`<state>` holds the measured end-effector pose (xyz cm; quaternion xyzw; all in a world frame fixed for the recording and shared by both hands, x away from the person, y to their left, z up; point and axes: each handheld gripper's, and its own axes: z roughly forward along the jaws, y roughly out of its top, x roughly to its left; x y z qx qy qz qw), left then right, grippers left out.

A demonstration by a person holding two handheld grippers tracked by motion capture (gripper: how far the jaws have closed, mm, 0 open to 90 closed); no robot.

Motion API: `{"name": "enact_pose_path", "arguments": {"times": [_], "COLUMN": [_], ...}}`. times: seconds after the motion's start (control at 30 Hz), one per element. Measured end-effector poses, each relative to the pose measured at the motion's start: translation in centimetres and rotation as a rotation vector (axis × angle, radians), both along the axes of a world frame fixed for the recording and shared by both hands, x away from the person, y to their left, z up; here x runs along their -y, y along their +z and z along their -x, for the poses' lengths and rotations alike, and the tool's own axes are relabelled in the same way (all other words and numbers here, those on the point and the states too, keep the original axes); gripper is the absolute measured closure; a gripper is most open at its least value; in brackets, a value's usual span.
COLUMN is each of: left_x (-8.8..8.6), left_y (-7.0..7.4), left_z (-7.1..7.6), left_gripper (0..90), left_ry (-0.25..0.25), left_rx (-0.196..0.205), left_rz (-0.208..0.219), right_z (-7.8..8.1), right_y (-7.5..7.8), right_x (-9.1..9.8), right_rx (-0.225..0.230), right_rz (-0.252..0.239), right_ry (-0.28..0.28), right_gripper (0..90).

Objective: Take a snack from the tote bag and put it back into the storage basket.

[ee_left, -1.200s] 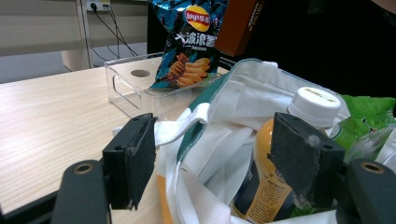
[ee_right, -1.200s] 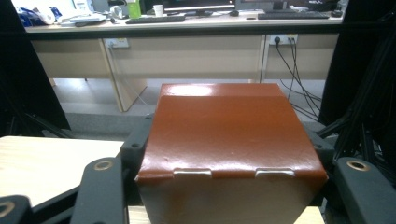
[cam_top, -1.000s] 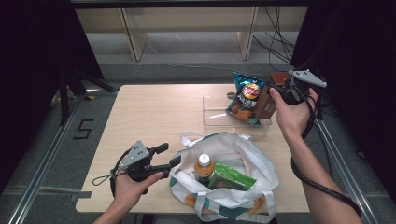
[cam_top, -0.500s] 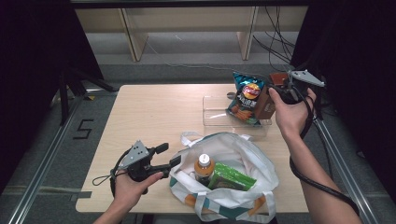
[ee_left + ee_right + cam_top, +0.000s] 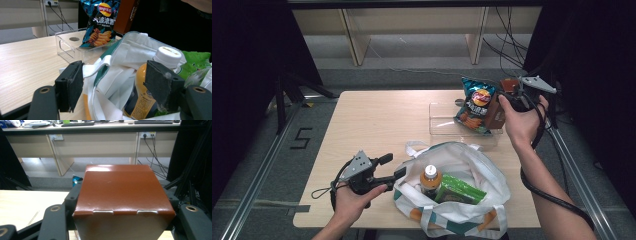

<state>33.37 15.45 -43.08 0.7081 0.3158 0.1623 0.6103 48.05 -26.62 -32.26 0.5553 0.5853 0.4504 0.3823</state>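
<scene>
R gripper [image 5: 504, 97]: jaws clamped on the two sides of a brown box [image 5: 123, 195], seen close in the right gripper view. Box was held up over the far-right part of the worktop [image 5: 372, 125], above the right end of a clear tray [image 5: 447, 122]. A chip bag [image 5: 477, 105] stood upright in the tray, just beside the box on its left; contact betw. the two could not be told.

L gripper [image 5: 392, 167]: jaws apart, nothing pressed betw. the pads. It sat low at the near-left of the worktop, pointed toward a white tote [image 5: 472, 170]. In the left gripper view the tote's rim and a fabric strap lay betw. the open jaws, w/ the left pad apart from the cloth; contact at the right pad could not be told.

Tote contents: an orange bottle [image 5: 430, 180] w/ white cap, upright, and a green pack [image 5: 459, 189] just beside it on the right. Tote lay near the front edge, well apart from the box. Tray was just beyond the tote.
</scene>
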Motion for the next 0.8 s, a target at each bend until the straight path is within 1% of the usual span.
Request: {"name": "enact_pose_path", "arguments": {"times": [0.03, 0.07, 0.1, 0.17, 0.2, 0.23, 0.27, 0.3, 0.33, 0.37, 0.4, 0.43, 0.47, 0.53, 0.57, 0.6, 0.67, 0.7, 0.8], "left_x": [0.0, 0.0, -0.1, -0.1, -0.1, -0.1, -0.1, -0.1, -0.1, -0.1, -0.1, -0.1, -0.1, -0.1, -0.1, -0.1, -0.1, -0.1, -0.1], "left_y": [0.0, 0.0, 0.0, 0.1, 0.1, 0.1, 0.1, 0.1, 0.1, 0.1, 0.1, 0.1, 0.1, 0.1, 0.1, 0.1, 0.1, 0.1, 0.1], "left_z": [0.0, 0.0, 0.0, 0.0, 0.0, 0.0, 0.1, 0.1, 0.1, 0.0, 0.0, 0.0, 0.1, 0.1, 0.1, 0.1, 0.0, 0.0, 0.0], "left_gripper": [30.6, 30.6, 30.6, 30.6, 30.6, 30.6, 30.5, 30.5, 30.5, 30.6, 30.6, 30.6, 30.6, 30.5, 30.6, 30.6, 30.6, 30.6, 30.5], "left_ry": [0.0, 0.001, 0.006, 0.008, 0.005, 0.003, 0.0, 0.0, 0.001, 0.001, 0.002, 0.002, 0.002, 0.004, 0.004, 0.004, 0.002, 0.002, 0.003], "left_rx": [0.001, 0.0, -0.001, -0.004, -0.003, 0.0, 0.0, 0.001, 0.001, 0.0, -0.001, -0.001, -0.001, -0.003, -0.003, -0.003, -0.001, -0.001, -0.001], "left_rz": [0.0, 0.001, -0.006, -0.009, -0.006, -0.003, -0.002, -0.003, -0.005, -0.006, -0.007, -0.007, -0.006, -0.004, -0.004, -0.005, -0.007, -0.008, -0.008], "right_z": [0.0, -0.1, -0.1, -0.2, -0.2, -0.3, -0.3, -0.3, -0.2, -0.4, -0.3, -0.4, -0.4, -0.5, -0.5, -0.6, -0.6, -0.7, -0.7], "right_y": [0.0, -0.1, -0.1, -0.2, -0.2, -0.3, -0.3, -0.3, -0.3, -0.4, -0.5, -0.6, -0.7, -0.9, -0.9, -1.0, -1.0, -1.1, -1.1], "right_x": [-0.1, -0.1, -0.1, 0.0, -0.1, -0.1, -0.1, -0.1, -0.3, -0.2, -0.3, -0.3, -0.4, -0.4, -0.4, -0.4, -0.4, -0.3, -0.4], "right_rx": [-0.006, -0.002, -0.003, 0.004, 0.0, 0.004, 0.001, -0.011, -0.021, -0.012, -0.019, -0.018, -0.022, -0.031, -0.036, -0.031, -0.038, -0.031, -0.03], "right_rz": [-0.005, -0.008, -0.009, 0.011, -0.001, 0.011, 0.01, 0.015, -0.002, 0.001, -0.005, 0.0, -0.011, -0.008, -0.019, -0.007, -0.019, -0.006, -0.006], "right_ry": [-0.001, -0.005, -0.008, -0.003, -0.009, -0.003, -0.006, -0.014, -0.017, -0.002, -0.008, -0.006, -0.012, -0.011, -0.016, -0.013, -0.018, -0.015, -0.014], "right_gripper": [38.9, 38.9, 38.9, 38.9, 38.9, 38.9, 38.9, 38.9, 38.9, 38.9, 38.9, 38.9, 38.9, 38.9, 38.9, 38.9, 38.9, 38.9, 39.0]}}
